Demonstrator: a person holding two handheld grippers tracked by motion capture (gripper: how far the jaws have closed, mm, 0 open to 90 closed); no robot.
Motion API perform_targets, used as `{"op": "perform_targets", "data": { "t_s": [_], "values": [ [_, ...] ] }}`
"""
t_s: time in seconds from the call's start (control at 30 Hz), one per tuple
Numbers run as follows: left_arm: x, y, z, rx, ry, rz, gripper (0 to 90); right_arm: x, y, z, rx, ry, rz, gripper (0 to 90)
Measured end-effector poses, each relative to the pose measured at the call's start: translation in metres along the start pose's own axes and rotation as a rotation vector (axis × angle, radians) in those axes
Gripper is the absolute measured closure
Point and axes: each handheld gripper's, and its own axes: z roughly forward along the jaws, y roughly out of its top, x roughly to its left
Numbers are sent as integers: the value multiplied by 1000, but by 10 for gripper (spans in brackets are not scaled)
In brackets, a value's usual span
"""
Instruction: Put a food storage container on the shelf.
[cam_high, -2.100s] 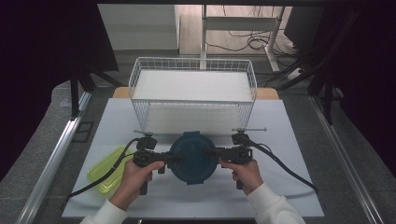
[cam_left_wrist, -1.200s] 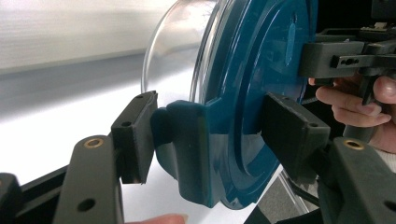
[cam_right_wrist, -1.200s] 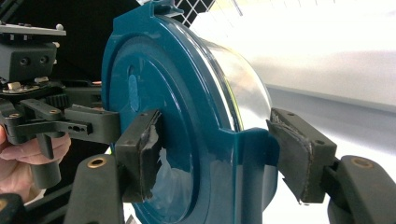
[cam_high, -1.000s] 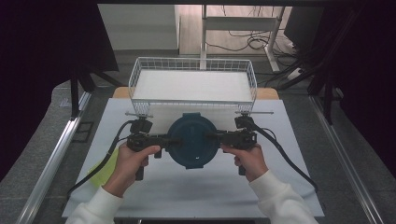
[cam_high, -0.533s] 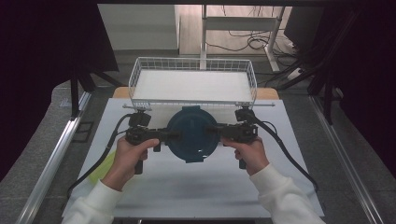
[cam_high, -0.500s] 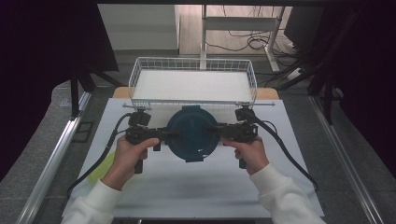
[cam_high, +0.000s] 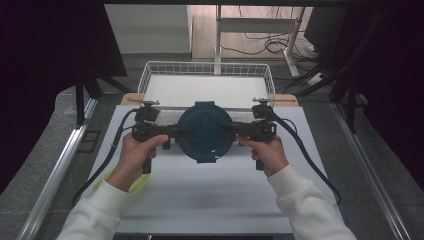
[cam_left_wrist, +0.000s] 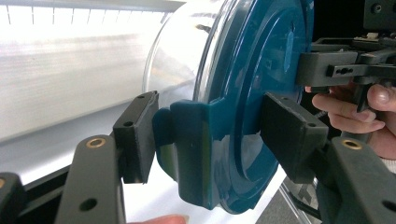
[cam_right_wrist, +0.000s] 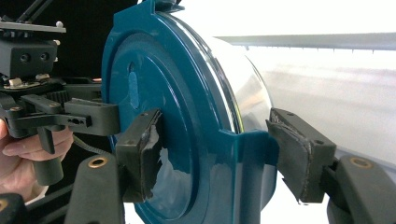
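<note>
A round clear container with a dark teal lid (cam_high: 204, 131) hangs in the air above the white mat, just in front of the wire basket (cam_high: 207, 68). My left gripper (cam_high: 182, 131) is shut on the lid's left latch tab and my right gripper (cam_high: 227, 129) on the opposite tab. In the left gripper view the pads (cam_left_wrist: 140, 135) squeeze the teal tab (cam_left_wrist: 205, 149), with the clear bowl (cam_left_wrist: 177, 60) behind it. The right gripper view has its gripper (cam_right_wrist: 215, 158) clamped on the lid's rim (cam_right_wrist: 243, 158), and the other hand's gripper (cam_right_wrist: 56, 116) beyond.
The white mat (cam_high: 210, 195) covers the table between the forearms and the front edge. A yellow-green object (cam_high: 136, 184) lies on it under the left forearm. Metal rails run along both sides, and black cables trail from each gripper.
Both grippers have carried the container up and away from the person, from the mat's middle to just in front of the basket. Their grip has not altered.
</note>
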Motion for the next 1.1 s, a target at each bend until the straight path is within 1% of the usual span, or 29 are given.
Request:
{"op": "perform_targets", "data": {
  "t_s": [0.07,0.13,0.2,0.23,0.27,0.33,0.37,0.43,0.47,0.57,0.6,0.67,0.7,0.73,0.77,0.9,0.93,1.0,1.03,1.1],
  "values": [
    [0,2,0,0,-1,2,386,1,4,-1,-5,-2,-2,361],
    [-2,9,-2,-7,2,18,385,2,8,-3,-9,-1,-4,361],
    [-3,12,-3,-9,3,21,385,2,11,-3,-14,-1,-5,361],
    [-4,16,-4,-13,3,25,385,3,16,-4,-17,1,-5,361],
    [-4,16,-4,-13,3,25,385,3,18,-4,-19,1,-7,361],
    [-6,24,-7,-24,7,44,385,4,23,-5,-21,3,-8,361],
    [-6,24,-7,-24,7,44,385,4,23,-5,-21,3,-8,361],
    [-6,33,-8,-28,3,56,385,7,32,-7,-32,1,-14,361],
    [-6,36,-8,-32,1,54,385,7,34,-7,-36,-1,-19,361],
    [-5,45,-8,-35,-5,54,385,8,43,-8,-44,-10,-26,361],
    [-5,45,-8,-35,-5,54,385,8,43,-8,-44,-10,-26,361],
    [-2,53,-7,-30,-6,64,385,7,51,-7,-45,-13,-28,361],
    [-2,53,-7,-30,-6,64,385,7,51,-7,-45,-13,-28,361],
    [0,59,-6,-28,-9,59,385,5,56,-6,-43,-15,-26,361],
    [1,62,-5,-27,-10,57,385,4,58,-5,-43,-16,-23,361],
    [4,70,-2,-22,-12,55,385,2,66,-4,-41,-21,-19,361],
    [5,76,-1,-28,-12,61,385,-1,72,-2,-43,-19,-17,361],
    [6,78,-1,-30,-13,66,385,-2,74,-2,-45,-18,-20,361],
    [7,84,0,-29,-17,69,385,-2,80,-2,-47,-23,-25,361],
    [9,90,1,-25,-20,71,385,-3,85,-1,-50,-28,-27,361]
  ]
}}
